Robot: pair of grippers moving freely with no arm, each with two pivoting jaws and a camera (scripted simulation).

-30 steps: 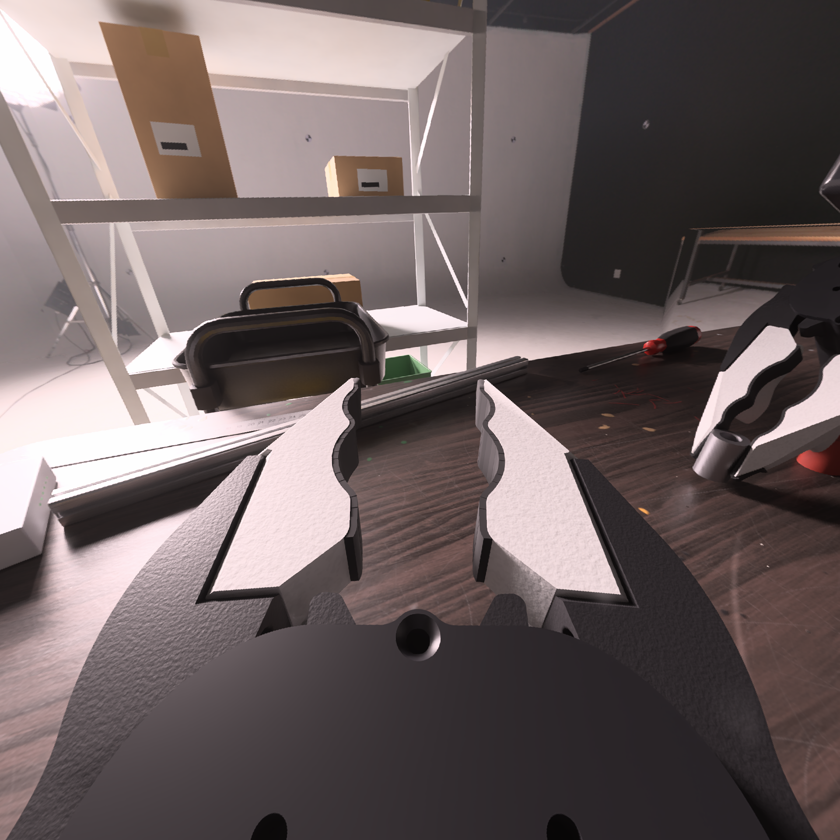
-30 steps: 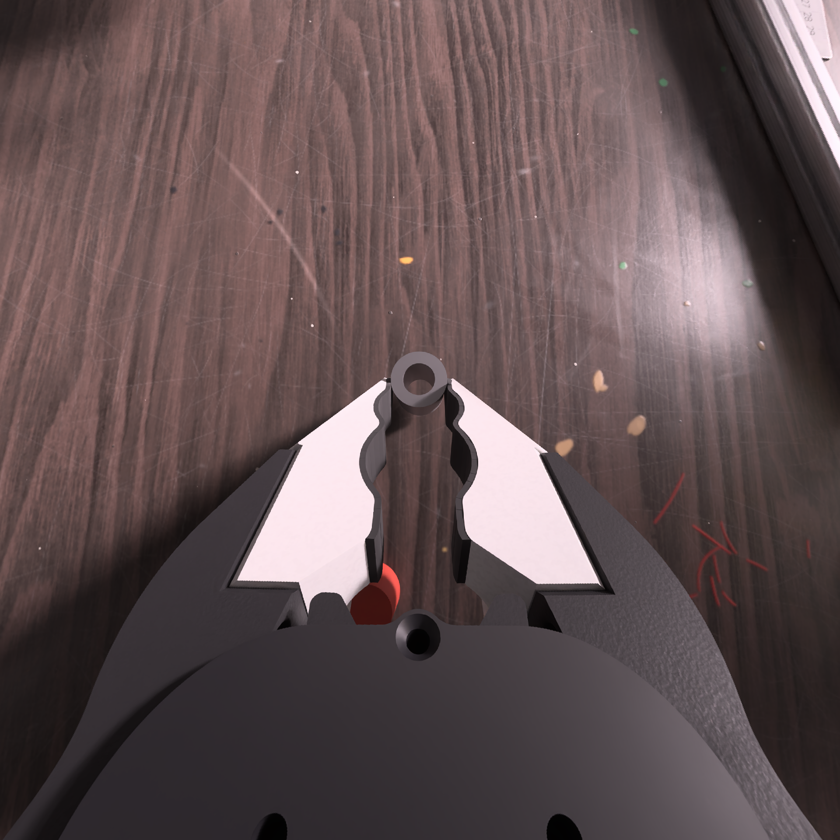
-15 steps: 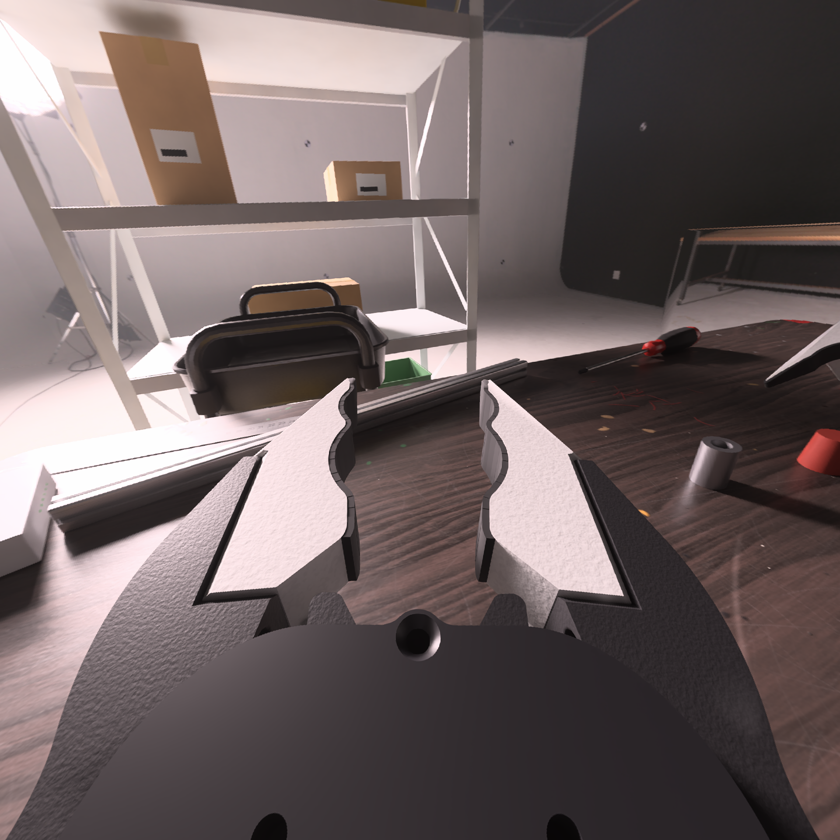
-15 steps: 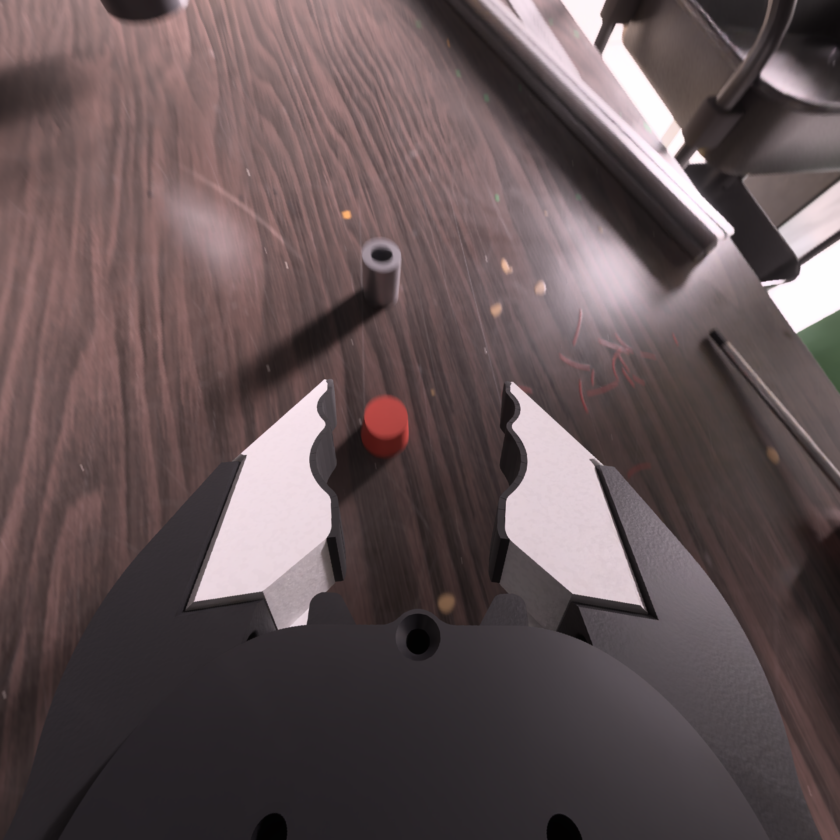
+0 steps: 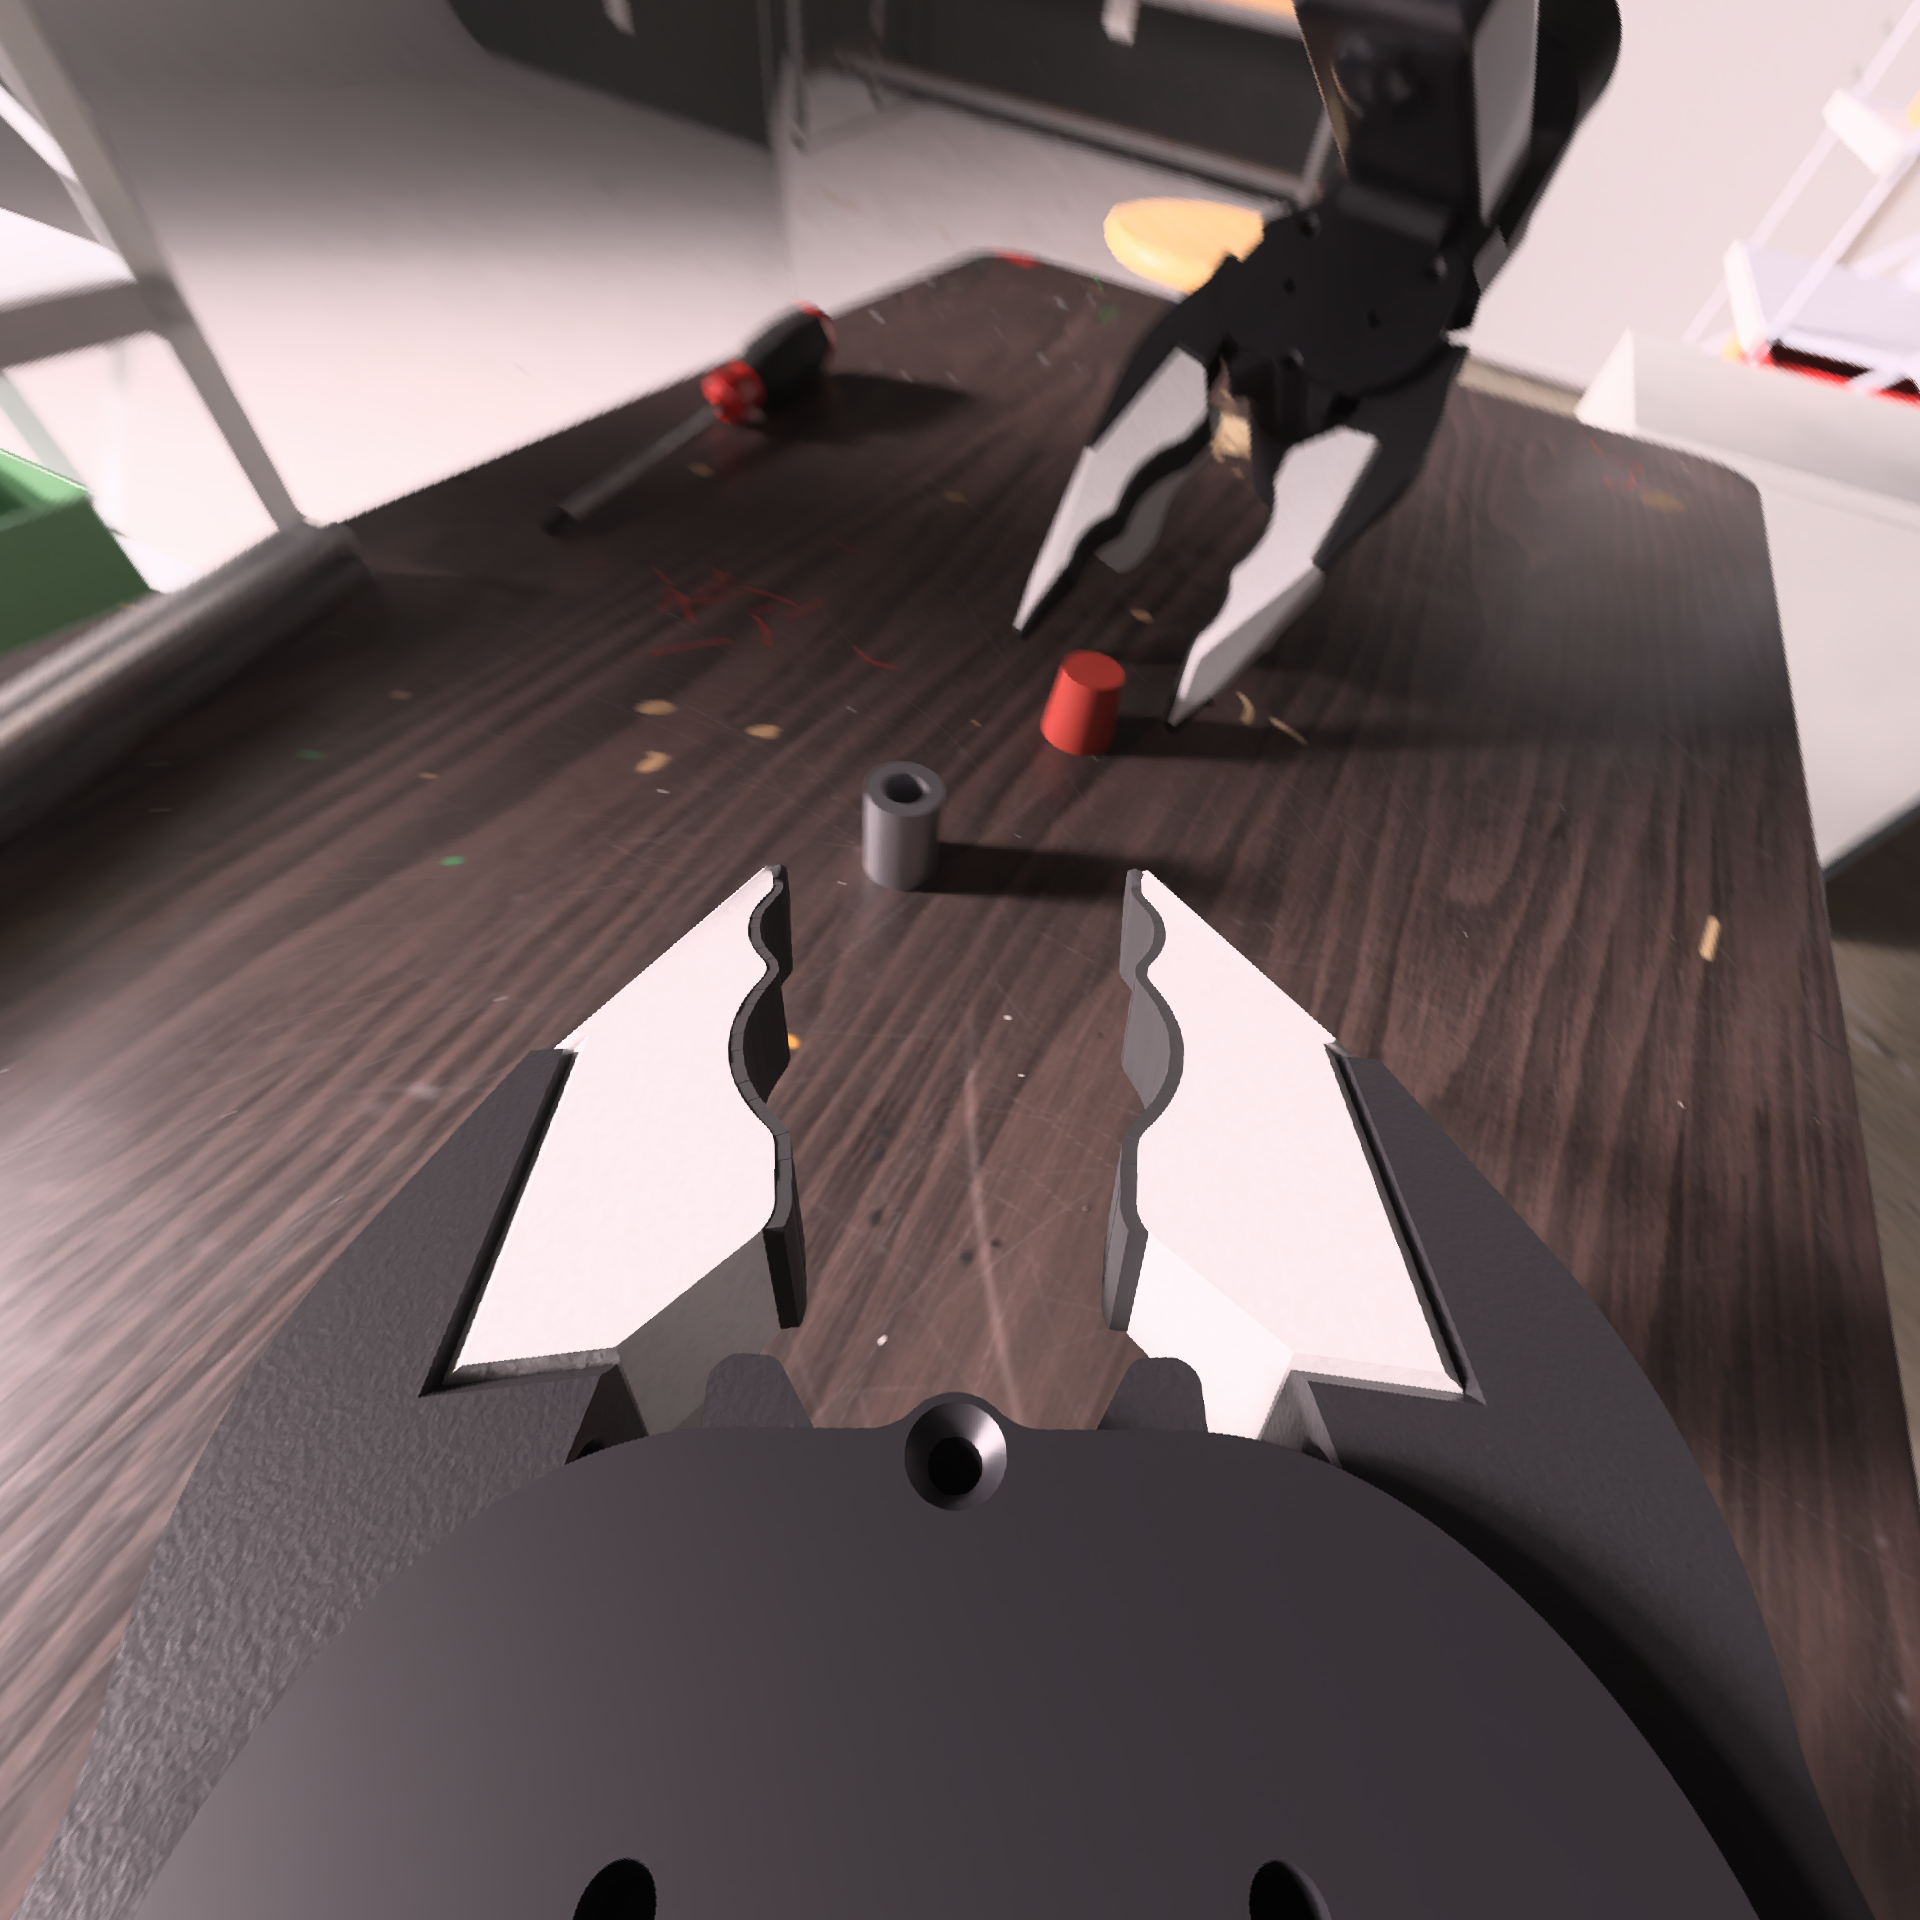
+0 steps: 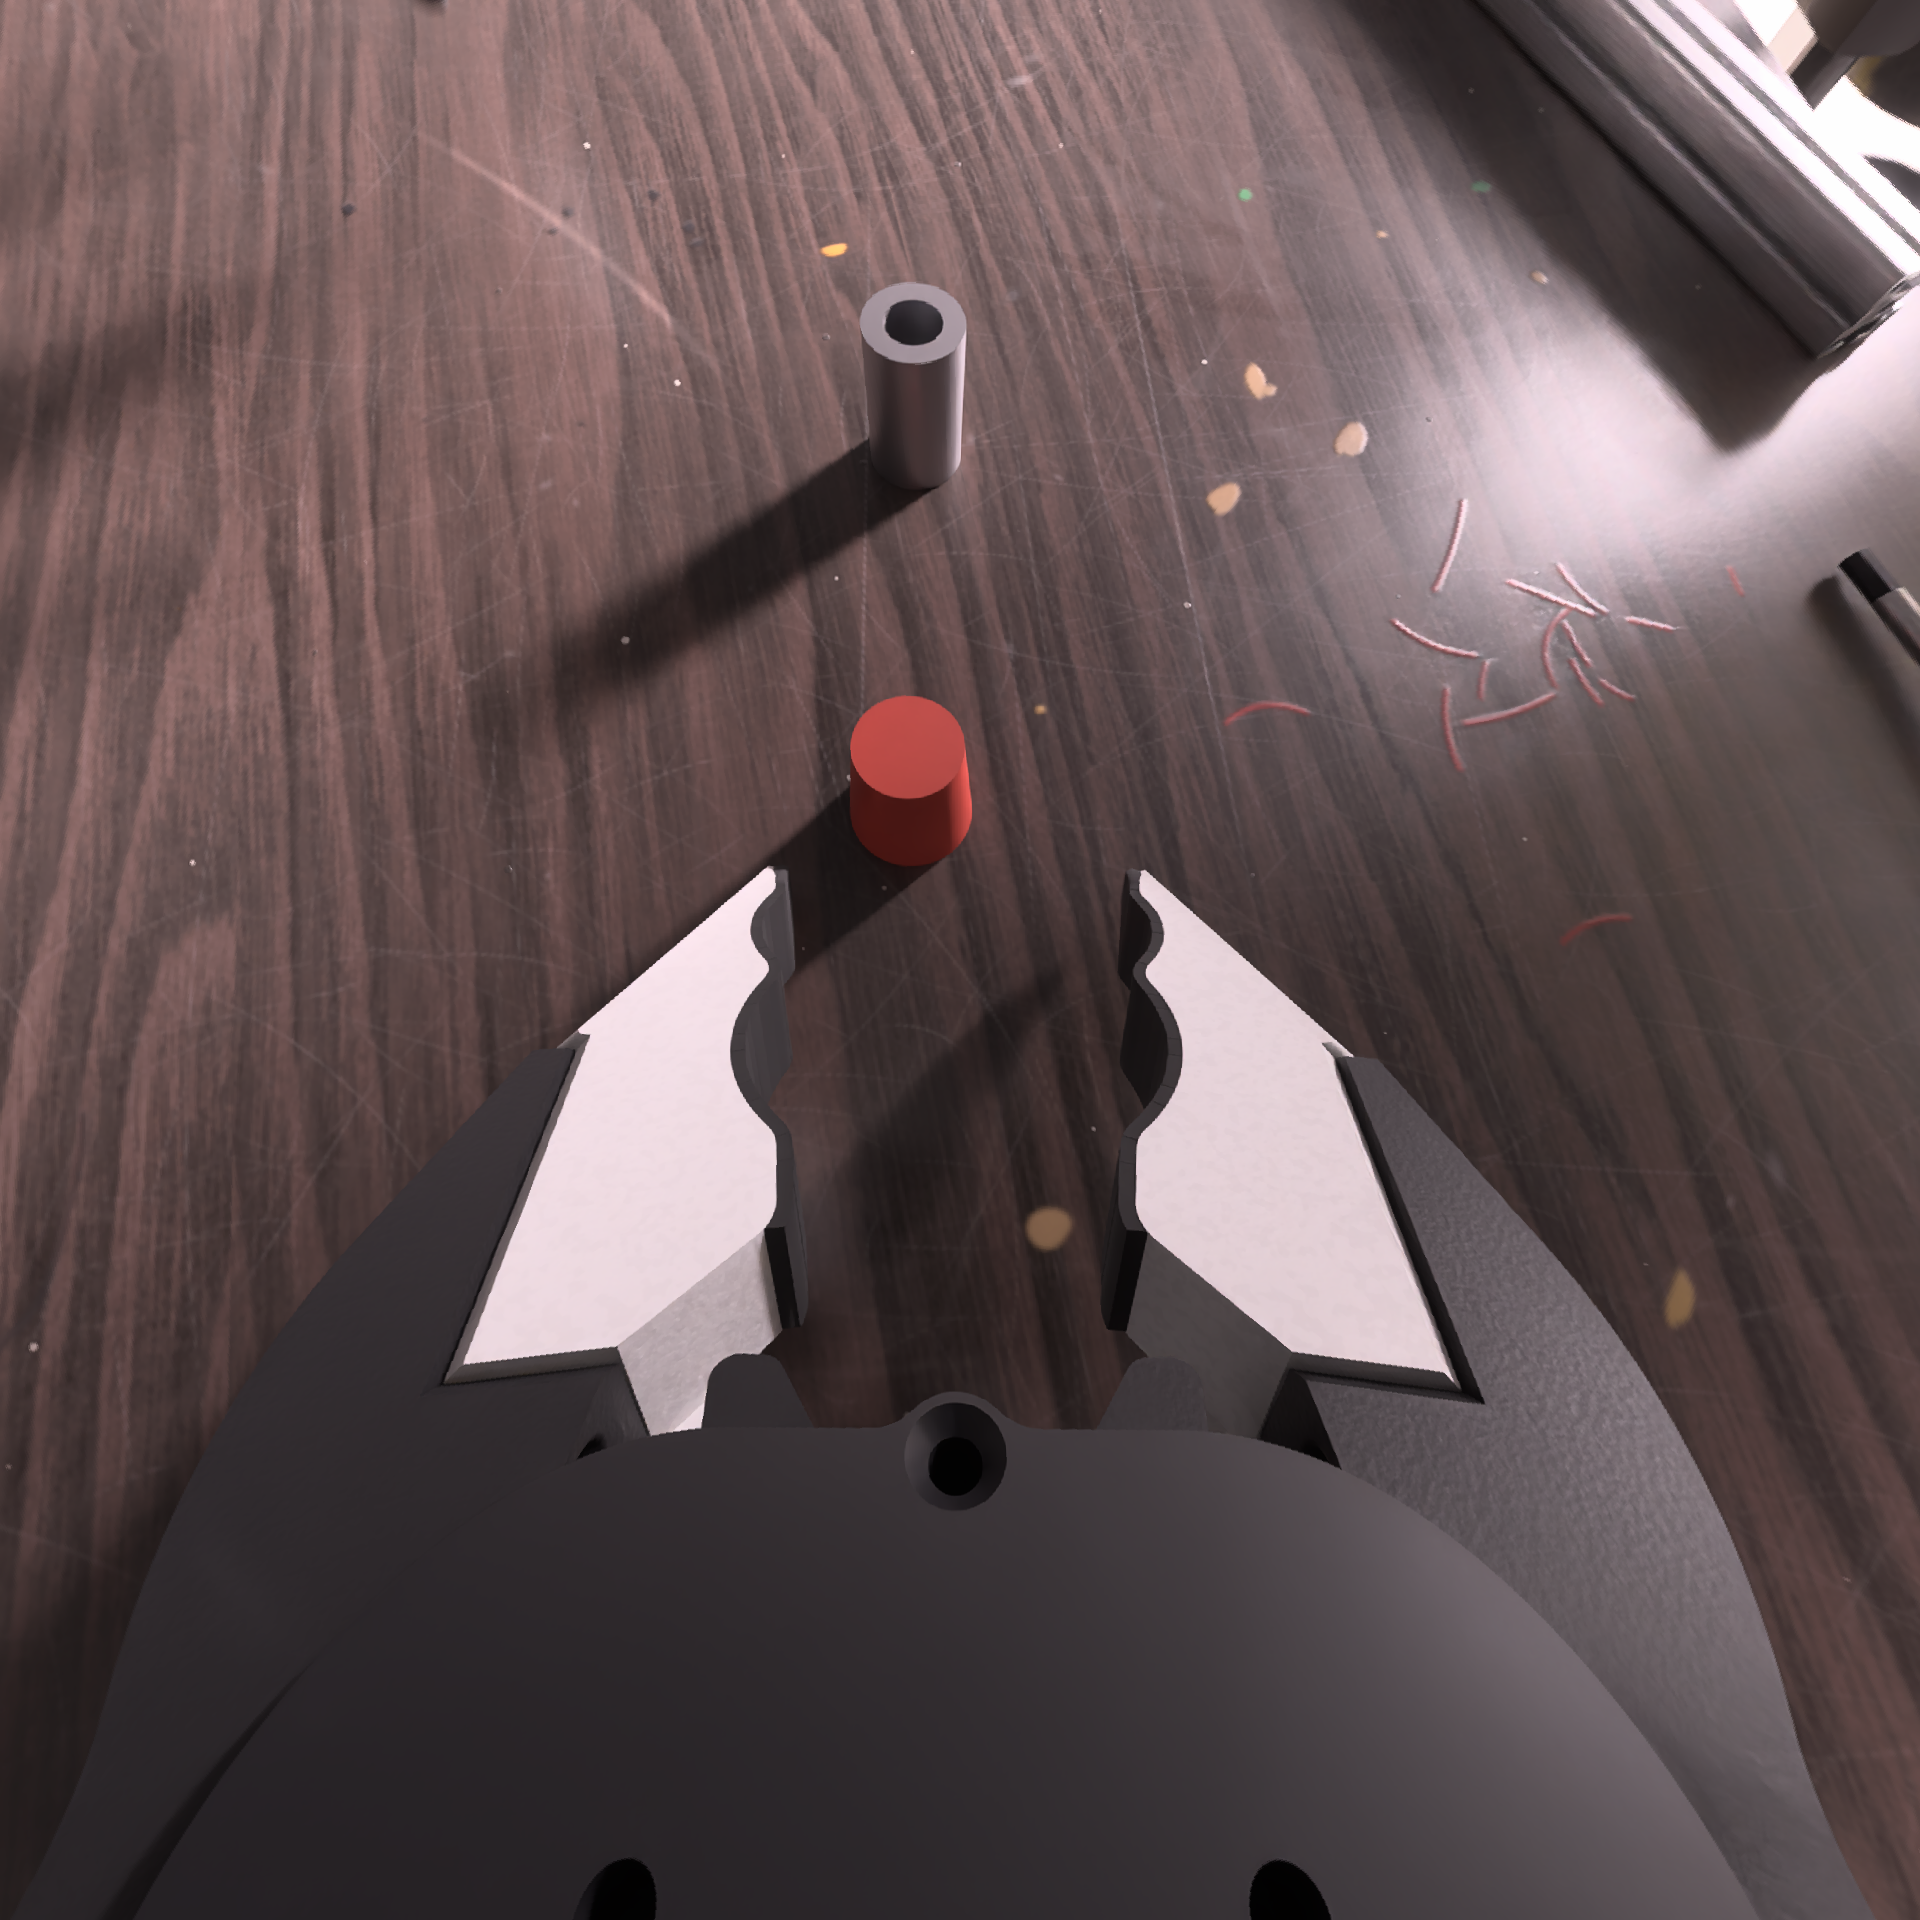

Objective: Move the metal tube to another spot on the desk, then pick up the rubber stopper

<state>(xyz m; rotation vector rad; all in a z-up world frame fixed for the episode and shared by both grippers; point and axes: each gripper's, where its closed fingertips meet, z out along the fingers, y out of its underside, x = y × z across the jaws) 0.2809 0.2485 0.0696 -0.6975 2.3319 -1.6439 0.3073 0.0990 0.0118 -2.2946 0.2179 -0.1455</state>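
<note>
A short grey metal tube stands upright on the dark wooden desk, just beyond my left gripper, which is open and empty. A red rubber stopper stands behind the tube. In the right wrist view the stopper sits just ahead of my open, empty right gripper, slightly left of centre, with the tube farther on. The right gripper also shows in the left wrist view, hovering over the stopper with its jaws apart.
A red and black screwdriver lies at the desk's far side. Grey metal bars run along the desk edge. Red shavings and small chips lie scattered on the wood. A green bin is off the desk to the left.
The right gripper let go of the tube, opened and drew back behind the stopper. The left gripper swung right and tipped down, now facing the tube and stopper.
</note>
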